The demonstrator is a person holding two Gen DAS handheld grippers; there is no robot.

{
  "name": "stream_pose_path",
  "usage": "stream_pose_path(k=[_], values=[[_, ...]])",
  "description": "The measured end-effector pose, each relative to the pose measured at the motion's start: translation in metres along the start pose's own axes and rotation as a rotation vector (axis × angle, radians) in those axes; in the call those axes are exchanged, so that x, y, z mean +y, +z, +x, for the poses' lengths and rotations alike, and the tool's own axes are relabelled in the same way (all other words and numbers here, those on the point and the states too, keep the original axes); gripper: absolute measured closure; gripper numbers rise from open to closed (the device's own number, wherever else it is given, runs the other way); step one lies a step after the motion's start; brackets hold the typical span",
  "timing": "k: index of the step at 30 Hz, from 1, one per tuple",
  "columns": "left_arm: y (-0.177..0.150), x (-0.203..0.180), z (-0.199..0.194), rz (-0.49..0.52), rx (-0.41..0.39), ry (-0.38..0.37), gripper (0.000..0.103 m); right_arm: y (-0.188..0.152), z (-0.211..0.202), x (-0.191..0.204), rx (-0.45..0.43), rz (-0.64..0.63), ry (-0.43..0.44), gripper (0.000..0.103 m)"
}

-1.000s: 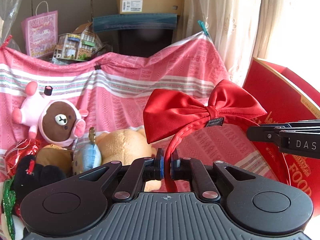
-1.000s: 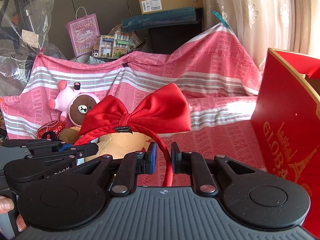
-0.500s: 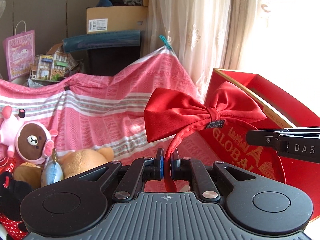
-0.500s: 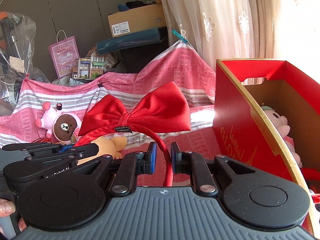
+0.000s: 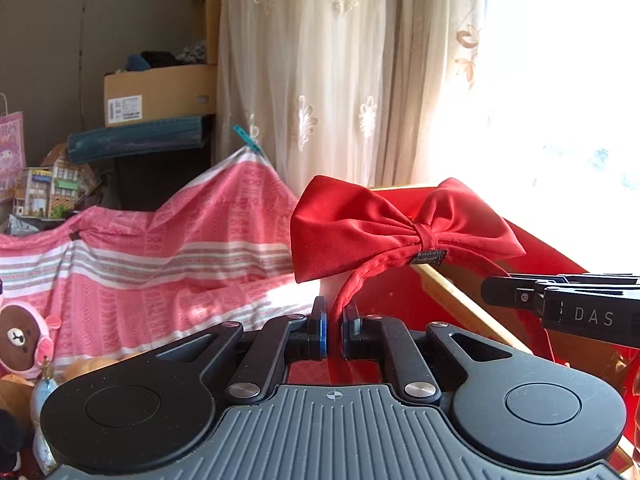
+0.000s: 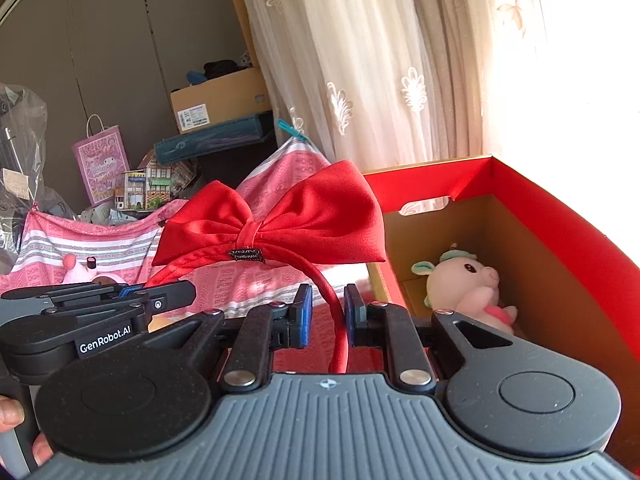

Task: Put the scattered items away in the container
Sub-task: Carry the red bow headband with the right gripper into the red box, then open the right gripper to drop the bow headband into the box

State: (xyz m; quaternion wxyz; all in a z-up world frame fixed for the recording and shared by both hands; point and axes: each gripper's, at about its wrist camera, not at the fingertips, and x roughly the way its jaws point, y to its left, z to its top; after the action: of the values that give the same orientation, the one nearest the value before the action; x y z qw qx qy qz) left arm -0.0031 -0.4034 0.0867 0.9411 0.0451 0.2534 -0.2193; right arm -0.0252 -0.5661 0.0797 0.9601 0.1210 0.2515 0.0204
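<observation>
A red headband with a big satin bow [image 5: 380, 228] [image 6: 280, 224] hangs in the air between both grippers. My left gripper [image 5: 334, 320] is shut on one end of the band. The other end runs between the pads of my right gripper [image 6: 328, 316], whose jaws are opening, with a gap showing beside the band. The bow sits above the near rim of the red container box [image 5: 460, 304] [image 6: 560, 220]. A pink plush [image 6: 468, 284] lies inside the box. The right gripper's side [image 5: 560, 304] shows in the left wrist view, and the left gripper's side [image 6: 100, 308] shows in the right wrist view.
A pink striped cloth [image 5: 160, 264] covers the surface to the left, with a bear plush [image 5: 20, 340] and other soft toys on it. Lace curtains [image 5: 340, 80] hang behind the box. A cardboard box [image 5: 160, 96] and a paper house [image 6: 148, 188] stand at the back. A hand [image 6: 8, 412] holds the left gripper.
Both grippers have carried the headband rightward and a little up, from above the toys to the red box. The box's inside and the pink plush came into view. The right jaws have widened slightly.
</observation>
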Motion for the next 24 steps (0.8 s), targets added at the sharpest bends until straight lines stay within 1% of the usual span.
stream_pose_path(k=[6,10,14,19,24], values=[[0.008,-0.058,0.021,0.031,-0.012,-0.076,0.098,-0.001,-0.019,-0.053,-0.017,0.019,-0.072,0.082],[0.011,-0.093,0.036,0.058,0.010,-0.144,0.098,-0.003,-0.037,-0.088,-0.031,0.047,-0.135,0.081],[0.013,-0.124,0.052,0.098,0.044,-0.196,0.098,-0.006,-0.048,-0.121,-0.032,0.076,-0.189,0.081],[0.013,-0.151,0.068,0.147,0.068,-0.216,0.098,-0.013,-0.047,-0.147,-0.005,0.111,-0.221,0.081],[0.011,-0.159,0.080,0.156,0.096,-0.216,0.098,-0.014,-0.041,-0.160,0.011,0.124,-0.223,0.081]])
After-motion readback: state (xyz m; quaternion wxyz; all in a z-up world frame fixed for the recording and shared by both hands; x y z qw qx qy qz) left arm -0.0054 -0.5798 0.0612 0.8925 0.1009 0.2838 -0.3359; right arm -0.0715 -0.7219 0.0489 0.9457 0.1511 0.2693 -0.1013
